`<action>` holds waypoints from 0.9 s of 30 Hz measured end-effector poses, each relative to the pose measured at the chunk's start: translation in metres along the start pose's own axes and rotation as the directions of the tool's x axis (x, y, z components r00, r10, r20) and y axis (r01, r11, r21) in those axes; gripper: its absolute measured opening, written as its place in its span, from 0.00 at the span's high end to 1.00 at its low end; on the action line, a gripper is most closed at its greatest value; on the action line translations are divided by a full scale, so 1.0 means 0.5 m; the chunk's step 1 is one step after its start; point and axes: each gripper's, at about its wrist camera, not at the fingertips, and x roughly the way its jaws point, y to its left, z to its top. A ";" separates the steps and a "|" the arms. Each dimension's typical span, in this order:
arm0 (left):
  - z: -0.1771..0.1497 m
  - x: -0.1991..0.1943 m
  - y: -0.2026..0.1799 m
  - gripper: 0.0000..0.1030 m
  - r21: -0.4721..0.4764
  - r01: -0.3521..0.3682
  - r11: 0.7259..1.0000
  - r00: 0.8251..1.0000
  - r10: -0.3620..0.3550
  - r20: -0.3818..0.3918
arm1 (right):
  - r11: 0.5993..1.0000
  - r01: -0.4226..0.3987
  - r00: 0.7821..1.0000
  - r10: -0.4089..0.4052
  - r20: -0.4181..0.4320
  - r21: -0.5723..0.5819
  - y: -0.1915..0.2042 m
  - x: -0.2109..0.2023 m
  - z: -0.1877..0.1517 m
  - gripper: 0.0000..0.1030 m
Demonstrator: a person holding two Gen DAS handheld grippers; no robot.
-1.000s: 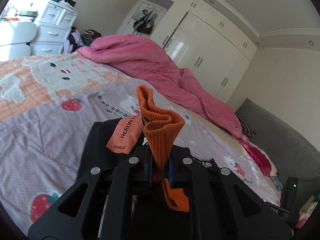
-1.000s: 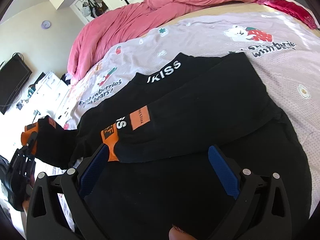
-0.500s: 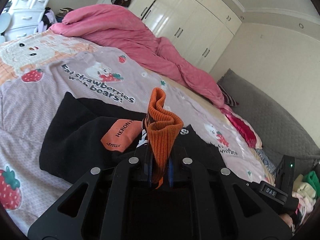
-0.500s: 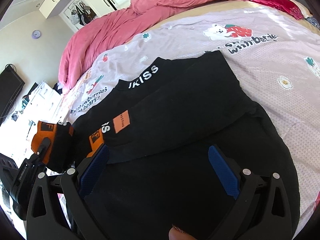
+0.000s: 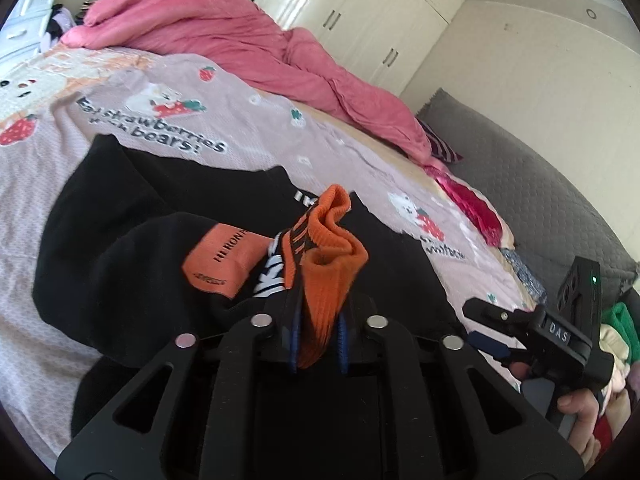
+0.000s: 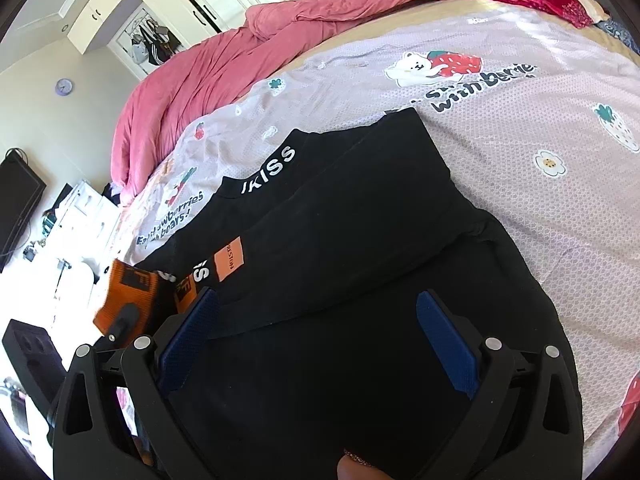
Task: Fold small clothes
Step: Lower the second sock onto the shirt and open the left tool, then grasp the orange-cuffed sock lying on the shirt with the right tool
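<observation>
A black sweater [image 5: 120, 248] [image 6: 360, 220] with white collar lettering lies on the bed. One sleeve lies folded across its chest, showing an orange patch [image 6: 229, 259]. In the left wrist view my left gripper [image 5: 318, 344] holds the other sleeve's orange ribbed cuff [image 5: 332, 264] above the sweater's body. Its jaws are opening, and the cuff is still pinched between the blue pads and leans to the right. My right gripper [image 6: 316, 332] hovers wide open over the sweater's lower body with nothing between its pads. It also shows at the right in the left wrist view [image 5: 492, 336].
A crumpled pink duvet [image 5: 240, 40] [image 6: 224, 64] runs along the far side of the bed. The lilac strawberry-bear bedspread [image 6: 520, 128] surrounds the sweater. A grey sofa [image 5: 540, 200] with a pile of clothes [image 5: 616, 320] stands to the right. White wardrobes [image 5: 360, 12] line the wall.
My left gripper has carried the orange cuff across and down over the sweater's body. The cuff stood upright and now slumps to the right. The right gripper stays open and has shifted slightly.
</observation>
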 end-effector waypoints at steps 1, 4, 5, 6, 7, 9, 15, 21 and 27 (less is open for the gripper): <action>-0.002 0.005 -0.001 0.85 0.002 0.014 1.000 1.000 -0.014 -0.016 | 1.000 0.001 1.000 -0.001 0.000 0.000 -0.001 0.000 0.000 0.04; -0.009 0.017 -0.012 0.81 0.031 0.021 0.999 0.999 -0.019 -0.050 | 1.000 0.002 1.000 -0.002 -0.003 0.004 -0.003 0.001 0.001 0.04; -0.011 0.020 -0.017 0.80 0.038 0.027 0.999 0.998 -0.025 -0.059 | 1.000 0.002 1.000 -0.002 -0.005 0.003 -0.003 0.001 0.001 0.04; -0.012 0.022 -0.019 0.76 0.042 0.034 0.999 0.997 -0.031 -0.065 | 1.000 0.002 1.000 -0.002 -0.006 0.002 -0.002 0.002 0.001 0.04; -0.014 0.022 -0.022 0.71 0.049 0.038 0.998 0.997 -0.034 -0.068 | 1.000 0.001 1.000 -0.001 -0.007 0.001 -0.002 0.002 0.001 0.04; -0.014 0.016 -0.026 0.63 0.061 0.037 0.997 0.998 -0.033 -0.061 | 1.000 -0.002 1.000 0.002 -0.014 0.004 -0.002 0.005 0.001 0.04; 0.010 -0.024 0.013 0.46 0.006 -0.044 0.999 0.999 0.044 0.031 | 0.999 -0.019 0.997 0.016 -0.071 -0.039 0.021 0.026 -0.012 0.04; 0.029 -0.048 0.085 0.28 -0.094 -0.161 0.982 0.984 0.167 0.064 | 0.991 -0.061 0.987 0.042 -0.154 -0.120 0.081 0.067 -0.053 0.04; 0.036 -0.061 0.112 0.18 -0.132 -0.218 0.967 0.970 0.229 0.076 | 0.967 -0.082 0.988 0.046 -0.149 -0.243 0.167 0.096 -0.074 0.04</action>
